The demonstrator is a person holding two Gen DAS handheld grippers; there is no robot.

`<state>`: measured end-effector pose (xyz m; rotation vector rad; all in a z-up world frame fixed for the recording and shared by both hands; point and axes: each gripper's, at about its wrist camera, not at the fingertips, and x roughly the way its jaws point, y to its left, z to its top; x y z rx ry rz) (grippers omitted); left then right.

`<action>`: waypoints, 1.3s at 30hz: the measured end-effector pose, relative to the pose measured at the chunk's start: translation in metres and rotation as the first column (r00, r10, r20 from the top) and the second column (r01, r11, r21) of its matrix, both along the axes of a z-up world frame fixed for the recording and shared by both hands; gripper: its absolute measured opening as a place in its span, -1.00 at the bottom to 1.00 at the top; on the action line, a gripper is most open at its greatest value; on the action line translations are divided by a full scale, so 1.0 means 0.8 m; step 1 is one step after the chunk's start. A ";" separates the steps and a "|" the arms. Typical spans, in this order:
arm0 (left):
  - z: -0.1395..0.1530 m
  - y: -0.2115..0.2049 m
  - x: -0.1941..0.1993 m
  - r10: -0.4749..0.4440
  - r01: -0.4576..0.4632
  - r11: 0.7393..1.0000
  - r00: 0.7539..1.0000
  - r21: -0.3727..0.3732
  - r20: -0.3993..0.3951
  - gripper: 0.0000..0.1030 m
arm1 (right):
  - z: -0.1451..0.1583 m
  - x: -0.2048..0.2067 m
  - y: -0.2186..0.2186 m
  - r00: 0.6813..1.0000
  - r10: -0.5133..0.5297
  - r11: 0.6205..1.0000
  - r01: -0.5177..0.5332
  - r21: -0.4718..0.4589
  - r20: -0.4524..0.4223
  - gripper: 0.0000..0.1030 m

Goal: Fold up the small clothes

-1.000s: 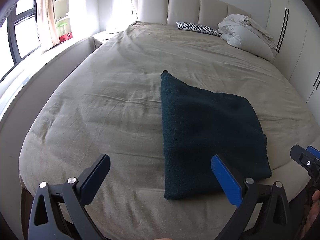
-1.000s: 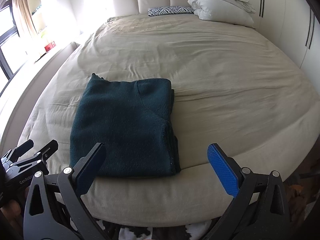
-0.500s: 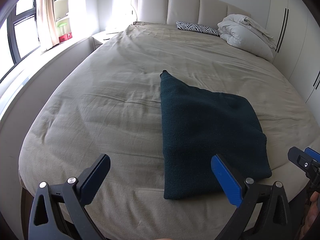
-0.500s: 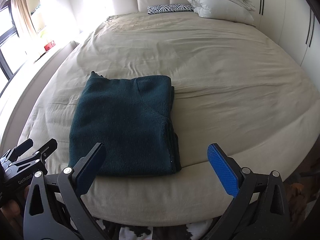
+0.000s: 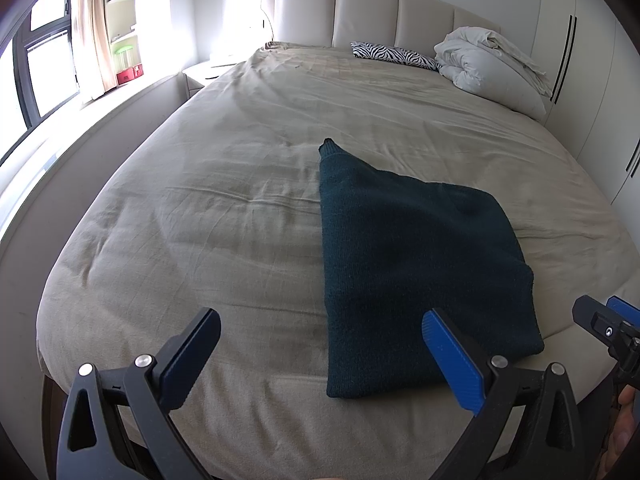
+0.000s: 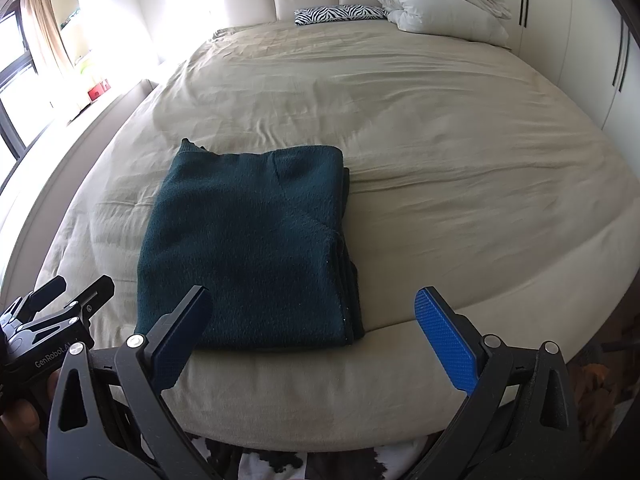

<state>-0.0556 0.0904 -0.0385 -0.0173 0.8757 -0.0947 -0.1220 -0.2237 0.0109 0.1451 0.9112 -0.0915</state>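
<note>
A dark teal knitted garment (image 5: pixel 412 264) lies folded into a flat rectangle near the foot of the beige bed (image 5: pixel 224 200). In the right wrist view the same garment (image 6: pixel 252 248) shows stacked layers along its right edge. My left gripper (image 5: pixel 320 344) is open, held back from the bed's near edge, nothing between its fingers. My right gripper (image 6: pixel 312 328) is open too, hovering short of the garment's near edge. Each gripper shows at the edge of the other's view: the right one (image 5: pixel 608 328) and the left one (image 6: pixel 52 312).
A zebra-print pillow (image 5: pixel 394 55) and a bundled white duvet (image 5: pixel 488 68) sit by the padded headboard (image 5: pixel 360 12). A window ledge (image 5: pixel 80 120) runs along the left, white wardrobe doors (image 5: pixel 592 80) along the right. A cowhide rug (image 6: pixel 280 460) lies below the bed's foot.
Both grippers stay open and almost still. The right wrist view has drifted slightly, so the folded garment sits a little lower in it; the garment itself has not moved.
</note>
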 end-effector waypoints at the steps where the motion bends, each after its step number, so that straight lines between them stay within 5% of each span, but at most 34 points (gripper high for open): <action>1: 0.000 0.000 0.000 0.000 0.000 1.000 1.000 0.000 0.000 1.00 | 0.000 0.000 0.000 1.000 -0.001 1.000 0.001 -0.001 0.000 1.00; 39: -0.006 0.001 0.003 -0.009 0.009 1.000 1.000 -0.003 -0.015 1.00 | -0.010 0.001 -0.005 1.000 0.010 1.000 -0.009 0.011 -0.020 1.00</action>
